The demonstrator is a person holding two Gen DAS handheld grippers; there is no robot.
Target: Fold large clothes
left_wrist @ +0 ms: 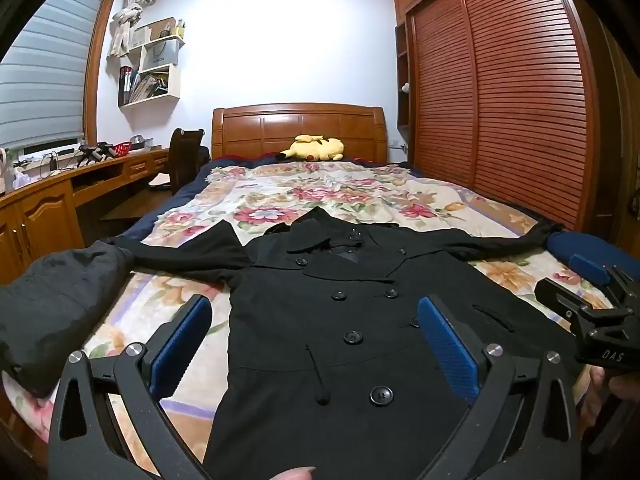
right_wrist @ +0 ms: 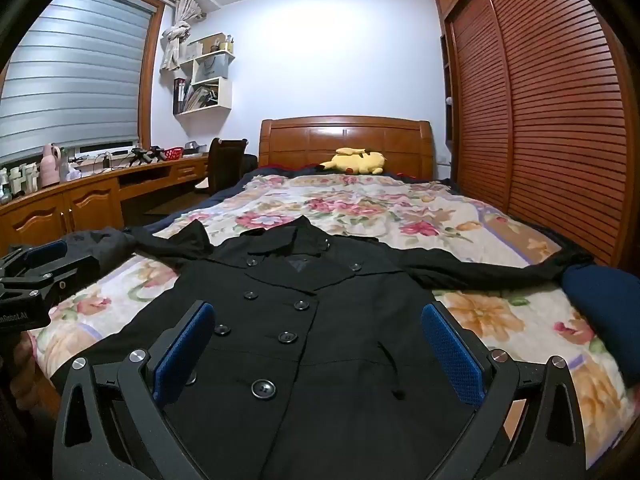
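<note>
A black double-breasted coat (left_wrist: 332, 320) lies flat and front-up on the floral bedspread (left_wrist: 320, 196), collar toward the headboard, both sleeves spread out sideways. It also shows in the right wrist view (right_wrist: 320, 320). My left gripper (left_wrist: 314, 332) is open and empty, hovering over the coat's lower left part. My right gripper (right_wrist: 318, 340) is open and empty, hovering over the coat's lower right part; it also shows at the right edge of the left wrist view (left_wrist: 592, 296). The left gripper shows at the left edge of the right wrist view (right_wrist: 32, 276).
A dark grey garment (left_wrist: 56, 300) lies bunched at the bed's left edge. A navy cloth (right_wrist: 604, 308) lies at the right edge. A yellow plush toy (left_wrist: 316, 148) rests by the wooden headboard (left_wrist: 300, 128). A desk (left_wrist: 80, 184) and chair stand left, a slatted wardrobe (left_wrist: 500, 100) right.
</note>
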